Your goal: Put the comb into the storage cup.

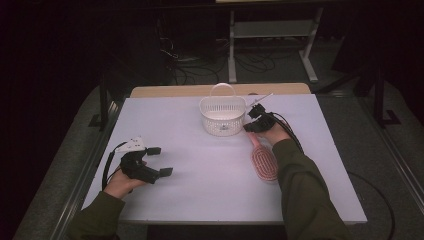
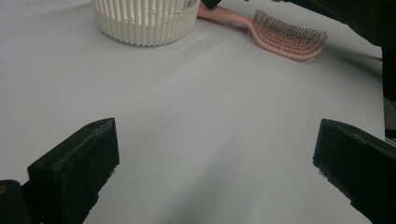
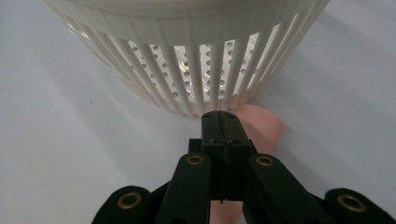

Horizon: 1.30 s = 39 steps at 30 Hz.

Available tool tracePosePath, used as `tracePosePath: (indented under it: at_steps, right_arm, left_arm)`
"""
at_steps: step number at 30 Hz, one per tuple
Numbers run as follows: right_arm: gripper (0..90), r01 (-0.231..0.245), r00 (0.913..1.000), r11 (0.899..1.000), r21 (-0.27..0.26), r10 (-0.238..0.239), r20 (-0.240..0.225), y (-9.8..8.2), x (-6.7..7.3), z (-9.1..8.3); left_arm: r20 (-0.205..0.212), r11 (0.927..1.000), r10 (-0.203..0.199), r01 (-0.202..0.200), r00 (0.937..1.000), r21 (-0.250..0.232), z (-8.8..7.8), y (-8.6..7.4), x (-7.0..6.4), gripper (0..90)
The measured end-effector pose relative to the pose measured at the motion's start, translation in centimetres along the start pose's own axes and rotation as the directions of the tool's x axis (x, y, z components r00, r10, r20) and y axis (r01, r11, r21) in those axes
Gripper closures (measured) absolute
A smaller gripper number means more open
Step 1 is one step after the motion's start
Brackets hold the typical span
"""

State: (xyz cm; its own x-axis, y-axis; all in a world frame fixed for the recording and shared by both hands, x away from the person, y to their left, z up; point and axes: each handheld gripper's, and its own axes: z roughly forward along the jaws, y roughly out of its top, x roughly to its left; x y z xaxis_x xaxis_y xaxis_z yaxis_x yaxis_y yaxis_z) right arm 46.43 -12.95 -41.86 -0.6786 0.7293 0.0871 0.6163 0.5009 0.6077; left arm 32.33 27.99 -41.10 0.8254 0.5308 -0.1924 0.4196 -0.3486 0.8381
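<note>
Your right gripper (image 3: 219, 116) is fully closed, gripping nothing — the pink hairbrush (image 1: 263, 162) handle seemingly lies just beneath its tips, beside the white basket (image 3: 196, 60).

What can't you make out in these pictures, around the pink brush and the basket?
- Brush handle tip, high view: covered by the right gripper.
- Whether the shut jaws pinch the handle or rest above it, right gripper view: the jaws block the contact.
- Basket rim, left gripper view: cut off by the top edge.
- Basket floor, high view: too small to tell whether anything lies in it.
- Thin object behind the right gripper, high view: too small to identify.
</note>
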Motion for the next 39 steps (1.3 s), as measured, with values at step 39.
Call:
tracePosePath:
  at_steps: [39]
  right_arm:
    - [88.7,-0.023,0.993,0.998,0.065,0.015,0.117,-1.7,-2.5,-1.1]
  left_arm:
    - [-0.003,1.0,0.001,-0.001,1.0,0.0,-0.1,0.0,-0.1,0.0]
